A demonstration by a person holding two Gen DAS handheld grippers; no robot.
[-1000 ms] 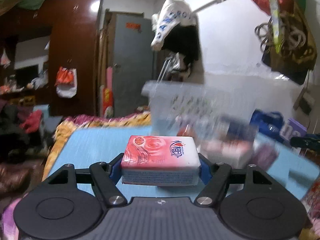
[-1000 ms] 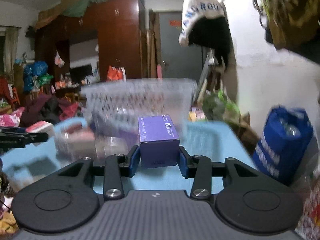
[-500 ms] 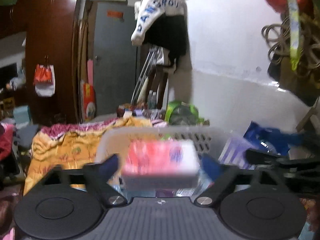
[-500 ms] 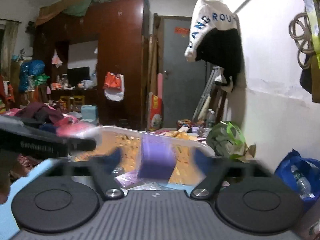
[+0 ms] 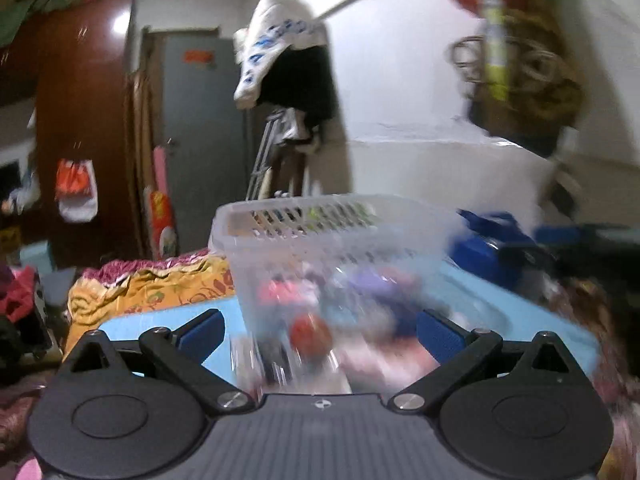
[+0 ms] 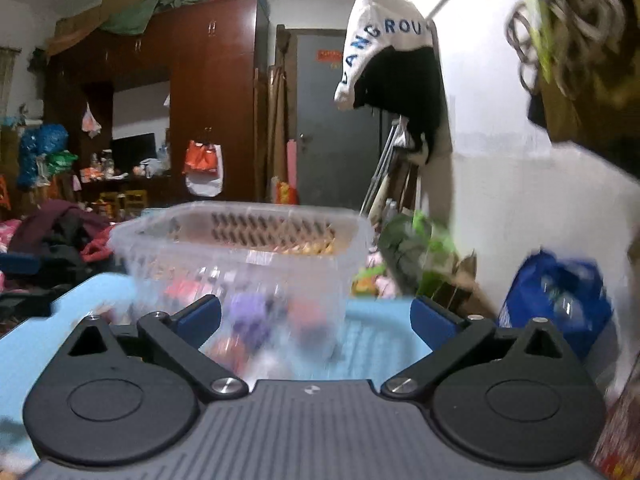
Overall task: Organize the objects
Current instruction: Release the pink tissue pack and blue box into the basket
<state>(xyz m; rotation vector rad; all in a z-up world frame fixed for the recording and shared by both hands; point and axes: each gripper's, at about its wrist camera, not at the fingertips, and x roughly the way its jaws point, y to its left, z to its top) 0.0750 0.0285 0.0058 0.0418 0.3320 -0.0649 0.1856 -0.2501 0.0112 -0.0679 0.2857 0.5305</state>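
Observation:
A clear plastic basket point(image 5: 340, 232) stands on the light blue table point(image 5: 160, 320), straight ahead of both grippers. Through its blurred wall I make out a pink tissue pack point(image 5: 280, 292) and a purple box point(image 5: 372, 284) lying inside. My left gripper point(image 5: 320, 332) is open, with nothing between its blue pads point(image 5: 200, 332). In the right wrist view the basket point(image 6: 240, 240) shows the purple box point(image 6: 248, 312) inside. My right gripper point(image 6: 316, 320) has its jaws opening wide, with nothing between them. Both grippers sit just short of the basket's near wall.
A blue bag point(image 6: 556, 300) leans against the white wall at the right, with a green bag point(image 6: 416, 248) behind the table. A patterned yellow blanket point(image 5: 152, 284) lies beyond the table's left edge. Clothes hang on the wall above; a dark wardrobe point(image 6: 208, 100) stands further back.
Both grippers carried their loads up over the basket and let go: the tissue pack left the left jaws, the purple box left the right. Both have pulled back with jaws wide.

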